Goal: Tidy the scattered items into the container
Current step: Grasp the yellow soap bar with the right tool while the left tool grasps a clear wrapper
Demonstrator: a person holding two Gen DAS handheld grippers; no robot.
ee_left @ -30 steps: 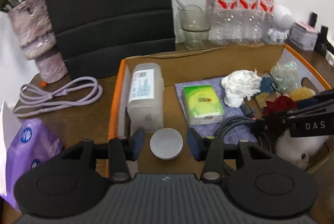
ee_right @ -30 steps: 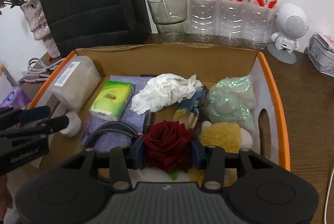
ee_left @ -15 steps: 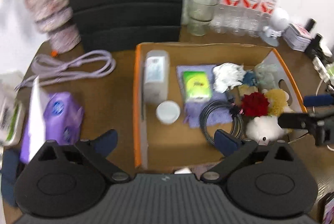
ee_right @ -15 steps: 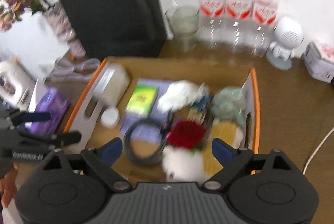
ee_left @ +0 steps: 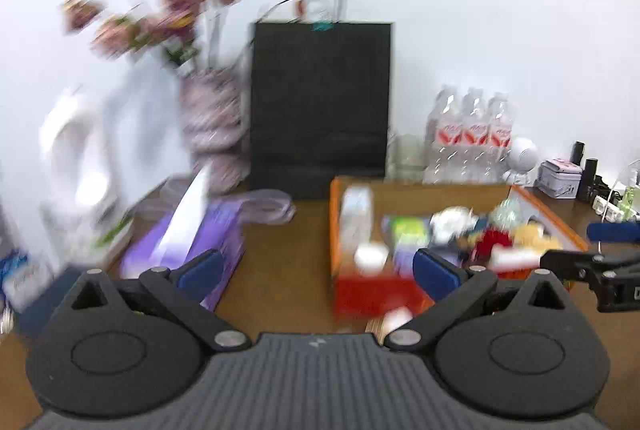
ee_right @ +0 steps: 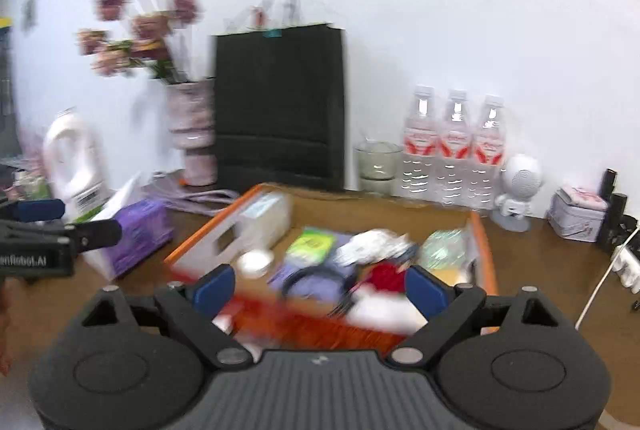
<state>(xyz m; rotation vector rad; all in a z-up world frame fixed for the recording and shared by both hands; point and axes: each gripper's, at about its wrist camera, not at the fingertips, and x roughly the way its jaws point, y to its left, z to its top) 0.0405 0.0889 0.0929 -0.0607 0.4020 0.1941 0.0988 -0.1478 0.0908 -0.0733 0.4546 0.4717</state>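
Left wrist view: left gripper point(ee_left: 316, 266) wide apart, empty; orange-rimmed cardboard box point(ee_left: 335, 230) of small items ahead, right of centre.
Right wrist view: right gripper point(ee_right: 318, 288) apart, jaws closing, nothing between; box point(ee_right: 486, 254) just beyond fingertips.

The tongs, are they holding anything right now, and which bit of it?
Nothing is held. The left tongs stand wide open and bare. The right tongs are closing a little, with nothing between them. Both hang back from the orange-rimmed cardboard box.
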